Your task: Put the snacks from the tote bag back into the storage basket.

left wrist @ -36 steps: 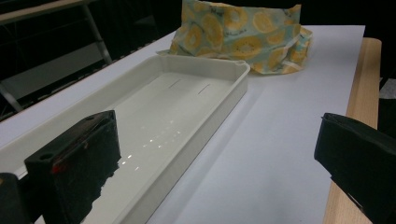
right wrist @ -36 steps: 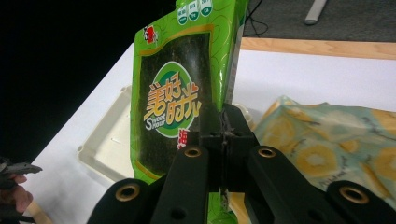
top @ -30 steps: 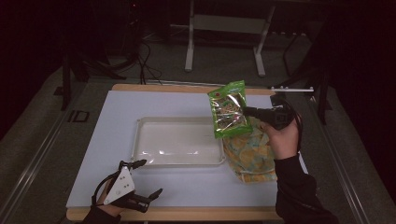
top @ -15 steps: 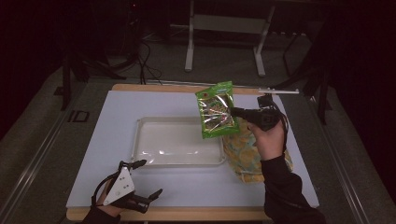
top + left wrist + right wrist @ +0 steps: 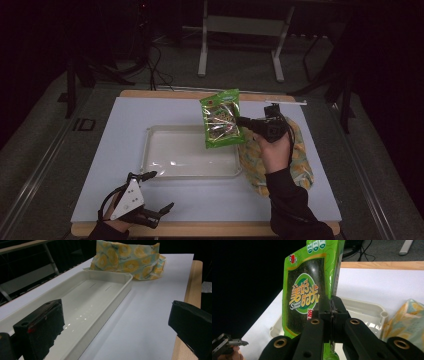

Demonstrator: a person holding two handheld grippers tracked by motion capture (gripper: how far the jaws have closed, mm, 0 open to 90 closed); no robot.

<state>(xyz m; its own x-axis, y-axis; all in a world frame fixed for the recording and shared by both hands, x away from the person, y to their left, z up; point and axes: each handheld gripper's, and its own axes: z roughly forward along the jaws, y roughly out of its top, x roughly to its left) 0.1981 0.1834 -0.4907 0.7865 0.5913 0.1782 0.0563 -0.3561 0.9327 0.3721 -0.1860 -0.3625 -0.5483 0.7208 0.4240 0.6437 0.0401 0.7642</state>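
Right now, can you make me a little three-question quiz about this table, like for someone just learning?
1. True or false: the right tongs are shut on the green snack bag.
2. Which thing lies on the table beside the white tray? A) a red cup B) a yellow-patterned bag C) a book
3. Fill in: the left tongs near the front edge of the table are ____ and hold nothing.

Key: 1 true; 2 B; 3 open.
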